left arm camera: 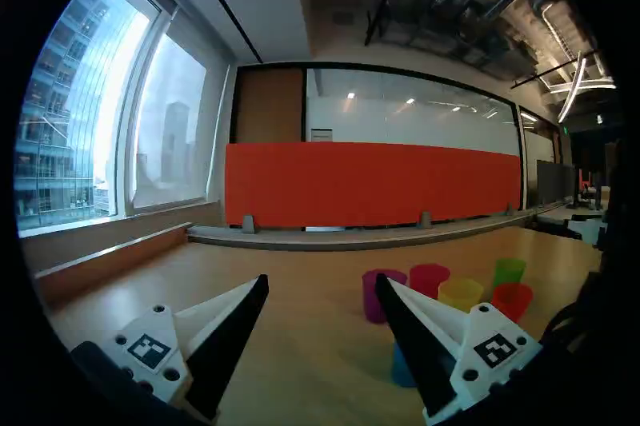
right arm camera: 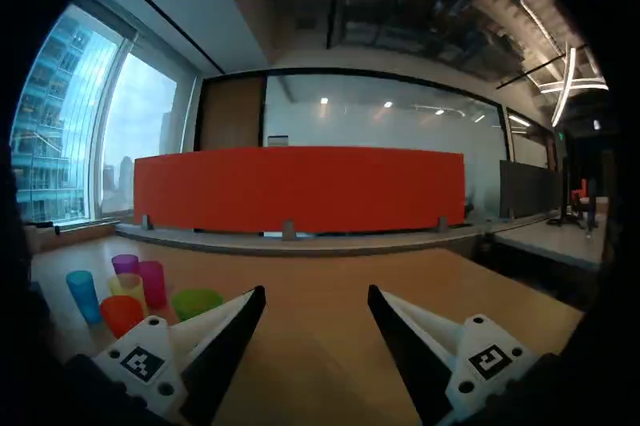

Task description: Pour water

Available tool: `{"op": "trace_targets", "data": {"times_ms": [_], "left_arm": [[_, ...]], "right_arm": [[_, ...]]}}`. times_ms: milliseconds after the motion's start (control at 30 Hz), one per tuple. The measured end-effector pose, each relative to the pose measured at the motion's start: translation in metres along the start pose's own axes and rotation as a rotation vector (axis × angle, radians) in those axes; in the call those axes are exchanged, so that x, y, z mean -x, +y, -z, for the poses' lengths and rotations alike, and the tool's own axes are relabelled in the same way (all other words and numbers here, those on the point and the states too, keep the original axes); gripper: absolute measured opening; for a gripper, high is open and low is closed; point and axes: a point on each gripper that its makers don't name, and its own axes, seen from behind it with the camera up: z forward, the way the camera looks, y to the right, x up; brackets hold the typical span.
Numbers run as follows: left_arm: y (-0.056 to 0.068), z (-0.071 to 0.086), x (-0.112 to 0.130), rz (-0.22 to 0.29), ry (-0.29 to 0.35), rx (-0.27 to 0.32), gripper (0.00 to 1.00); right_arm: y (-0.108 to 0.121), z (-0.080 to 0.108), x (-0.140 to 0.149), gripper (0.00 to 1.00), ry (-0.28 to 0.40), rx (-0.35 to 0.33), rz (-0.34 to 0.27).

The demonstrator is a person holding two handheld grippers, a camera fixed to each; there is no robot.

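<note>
The left tongs (left arm camera: 320, 282) and right tongs (right arm camera: 314, 292) hover over a wooden bench (left arm camera: 304, 338), each spread wide open and holding nothing. A cluster of coloured cups (left arm camera: 460, 294) stands upright on the bench, between the two. Whether any cup holds water cannot be told. Pouring looks not yet begun: grasping and tipping remain.

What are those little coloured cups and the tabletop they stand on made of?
The coloured cups look like thin plastic: bright, slightly see-through walls with a soft sheen. The tabletop looks like light wood or a wood-look laminate: pale brown, faint grain, and a smooth semi-gloss surface that catches the window light. Which of the two, I cannot tell.
</note>
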Motion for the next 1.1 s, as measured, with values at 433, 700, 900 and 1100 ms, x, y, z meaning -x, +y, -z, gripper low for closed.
{"op": "trace_targets", "data": {"times_ms": [433,700,900,1100], "left_arm": [[0.0,-0.002,-0.068,0.0,-0.033,0.057,0.99],[0.002,-0.005,-0.117,-0.04,-0.027,0.089,0.99],[0.02,-0.007,-0.143,-0.017,-0.028,0.162,0.99],[0.032,-0.006,-0.148,-0.014,-0.041,0.224,0.99]], "right_arm": [[-0.018,-0.002,-0.1,0.99,-0.033,-0.075,0.03],[-0.019,-0.003,-0.15,0.99,-0.047,-0.105,0.01],[-0.022,-0.005,-0.174,0.99,-0.053,-0.13,-0.03],[-0.029,-0.003,-0.178,0.99,-0.06,-0.186,-0.051]]}}
